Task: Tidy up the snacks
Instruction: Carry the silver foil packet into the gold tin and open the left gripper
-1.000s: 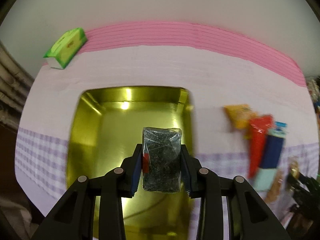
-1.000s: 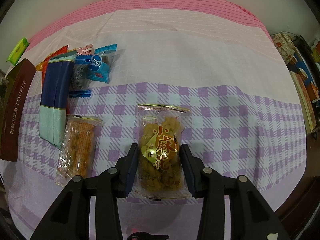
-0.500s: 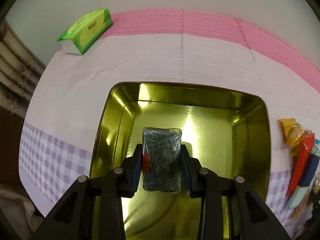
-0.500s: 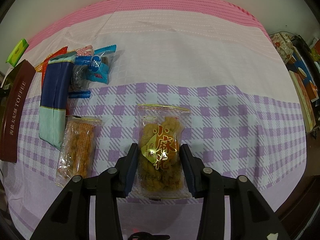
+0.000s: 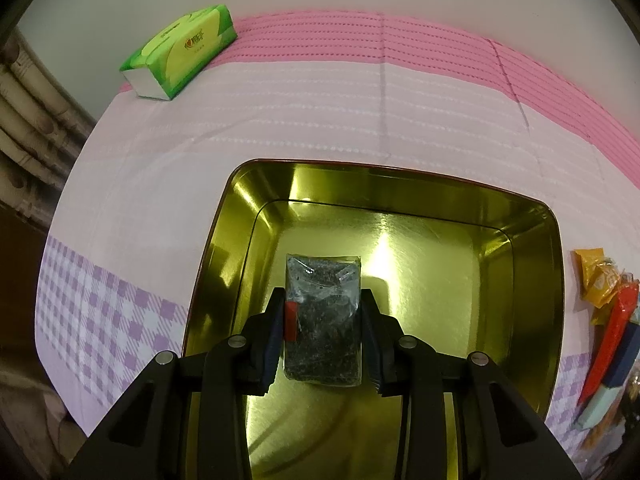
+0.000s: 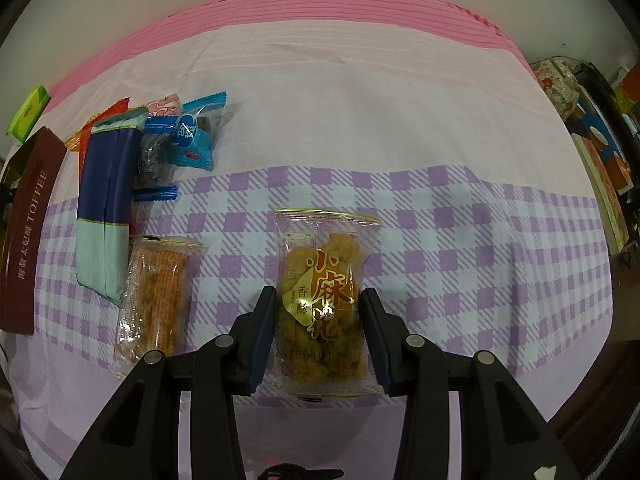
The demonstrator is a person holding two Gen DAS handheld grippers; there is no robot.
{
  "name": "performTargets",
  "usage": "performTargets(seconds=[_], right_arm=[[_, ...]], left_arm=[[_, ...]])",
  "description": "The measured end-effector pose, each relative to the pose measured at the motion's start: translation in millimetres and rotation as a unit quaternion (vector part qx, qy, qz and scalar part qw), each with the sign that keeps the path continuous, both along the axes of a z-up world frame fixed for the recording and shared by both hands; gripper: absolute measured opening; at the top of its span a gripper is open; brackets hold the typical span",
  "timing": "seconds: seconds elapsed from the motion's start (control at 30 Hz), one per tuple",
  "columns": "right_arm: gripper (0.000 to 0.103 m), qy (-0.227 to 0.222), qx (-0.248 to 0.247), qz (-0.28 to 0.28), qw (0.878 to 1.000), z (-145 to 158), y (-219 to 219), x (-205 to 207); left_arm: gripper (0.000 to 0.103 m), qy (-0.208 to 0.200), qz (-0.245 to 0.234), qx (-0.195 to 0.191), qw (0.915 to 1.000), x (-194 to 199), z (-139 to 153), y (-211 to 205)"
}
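Observation:
My left gripper [image 5: 322, 312] is shut on a clear packet of dark snack [image 5: 322, 320] and holds it over the inside of a gold metal tin [image 5: 440, 248]. My right gripper [image 6: 320, 320] has its fingers on both sides of a clear packet of golden fried twists [image 6: 324, 300] that lies on the checked cloth; the pads look to touch the packet's sides. Left of it lie an orange snack packet [image 6: 156, 300], a navy and mint pack [image 6: 106, 204] and blue candy wrappers [image 6: 192, 136].
A green tissue pack [image 5: 180, 52] lies at the far left by the wall. A brown toffee lid [image 6: 26, 232] lies at the left edge of the right wrist view. Snack wrappers [image 5: 608, 320] lie right of the tin. Clutter [image 6: 592, 120] stands beyond the table's right edge.
My left gripper has carried the dark packet to the left and further over the tin, which now fills the view. My right gripper and the twists packet have stayed put.

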State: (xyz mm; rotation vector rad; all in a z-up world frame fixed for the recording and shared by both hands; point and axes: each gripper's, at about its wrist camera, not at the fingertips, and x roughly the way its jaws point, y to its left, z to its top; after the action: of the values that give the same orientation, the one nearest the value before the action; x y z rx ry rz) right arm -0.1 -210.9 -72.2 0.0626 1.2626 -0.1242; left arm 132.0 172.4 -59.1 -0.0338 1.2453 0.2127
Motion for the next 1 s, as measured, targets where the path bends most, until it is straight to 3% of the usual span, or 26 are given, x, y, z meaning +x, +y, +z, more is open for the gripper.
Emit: performTargets(seconds=[0.5,0.83,1.0], right_arm=[[0.039,0.000,-0.004,-0.020,1.000,0,-2,-1],[0.040,0.006,-0.001,-0.023,1.000,2,-3,-1],[0.038,0.008,-0.003,-0.022,1.000,1,-1,1]], left_arm=[[0.037,-0.014,-0.016,-0.002,0.9998,-6,5,0],[0.039,-0.044,-0.031,-0.029,0.9981,-29,31,6],[0.059,-0.072,-0.029,-0.034,0.9964,-51,51,15]])
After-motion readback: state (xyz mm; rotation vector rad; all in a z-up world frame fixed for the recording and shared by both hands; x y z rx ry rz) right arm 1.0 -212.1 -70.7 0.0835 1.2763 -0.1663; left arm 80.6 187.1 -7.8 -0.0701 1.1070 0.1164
